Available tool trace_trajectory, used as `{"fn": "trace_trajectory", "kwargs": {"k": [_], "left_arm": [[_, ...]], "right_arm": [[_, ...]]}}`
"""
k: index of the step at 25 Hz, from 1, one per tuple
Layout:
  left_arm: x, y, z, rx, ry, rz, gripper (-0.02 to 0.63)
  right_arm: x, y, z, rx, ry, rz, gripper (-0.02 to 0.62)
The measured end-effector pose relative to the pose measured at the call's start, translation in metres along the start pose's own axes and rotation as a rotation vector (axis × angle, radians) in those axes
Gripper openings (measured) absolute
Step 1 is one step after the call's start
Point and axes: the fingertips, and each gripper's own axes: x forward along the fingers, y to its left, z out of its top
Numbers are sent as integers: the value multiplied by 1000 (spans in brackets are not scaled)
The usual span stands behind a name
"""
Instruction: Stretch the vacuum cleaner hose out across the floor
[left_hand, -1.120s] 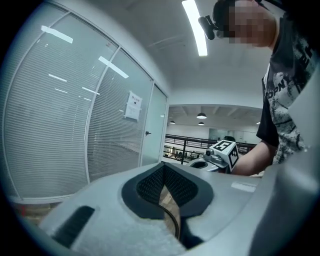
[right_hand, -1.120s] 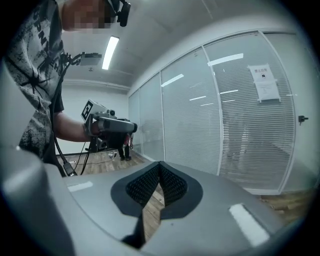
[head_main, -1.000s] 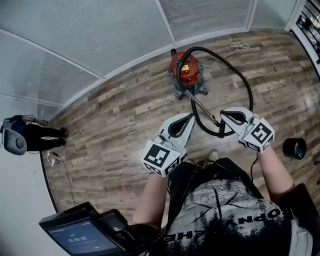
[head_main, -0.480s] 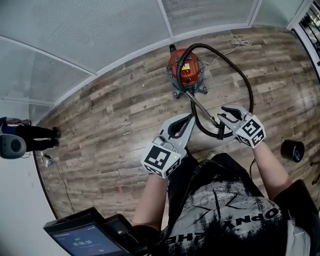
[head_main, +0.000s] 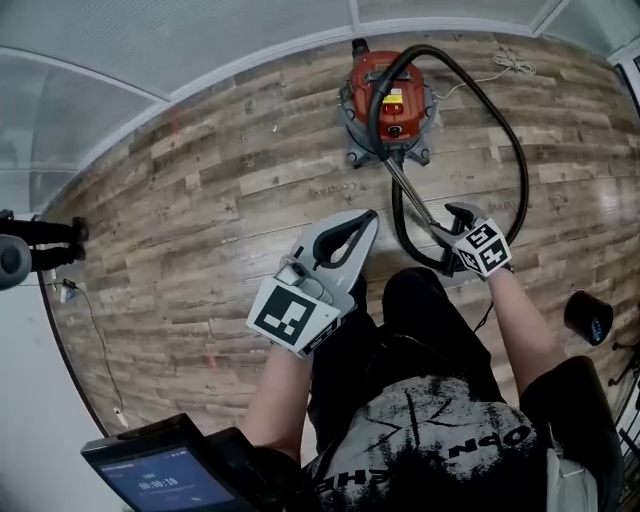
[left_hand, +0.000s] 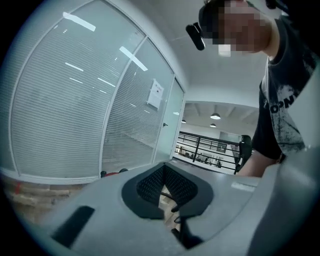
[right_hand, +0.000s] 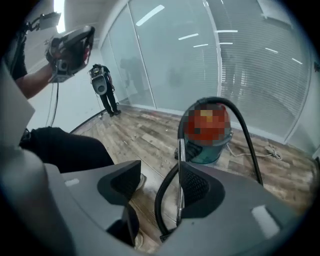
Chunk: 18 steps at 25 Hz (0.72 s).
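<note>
The red vacuum cleaner (head_main: 390, 100) stands on the wood floor near the glass wall. Its black hose (head_main: 520, 170) arcs from the top round the right and curls back to the metal wand (head_main: 412, 205). My right gripper (head_main: 448, 232) is low at the wand's near end. Its jaws have just been opening and stand wide. In the right gripper view (right_hand: 160, 182) the hose (right_hand: 161, 200) and wand (right_hand: 180, 175) lie between the pads, which do not press on them. My left gripper (head_main: 365, 220) hangs shut and empty to the left of the wand, and the left gripper view (left_hand: 165, 192) shows the same.
Glass partition walls curve round the far side. A white cord (head_main: 510, 65) lies behind the vacuum. A black stand with a device (head_main: 40, 245) is at the far left and a black round object (head_main: 587, 317) at the right. My knees and a tablet (head_main: 150, 470) fill the near edge.
Both grippers have sunk toward the floor. The right jaws went from shut to wide open around the wand and hose. The view has tipped forward over the vacuum.
</note>
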Motion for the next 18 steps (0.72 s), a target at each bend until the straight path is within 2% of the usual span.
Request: {"fn": "trace_trajectory", "kwargs": {"k": [3, 8, 10, 13, 18], "left_arm": [[2, 33, -59, 28, 20, 47, 0], [27, 68, -126, 45, -35, 101, 0], [38, 77, -161, 62, 6, 103, 0], [53, 74, -204, 46, 61, 89, 0], [62, 55, -240, 45, 99, 93, 0]], "right_arm": [[75, -31, -62, 15, 75, -21, 249], [190, -73, -136, 2, 121, -9, 258], [228, -86, -154, -9, 123, -18, 261], [262, -101, -171, 3, 116, -45, 259], [294, -108, -187, -8, 135, -1, 228]]}}
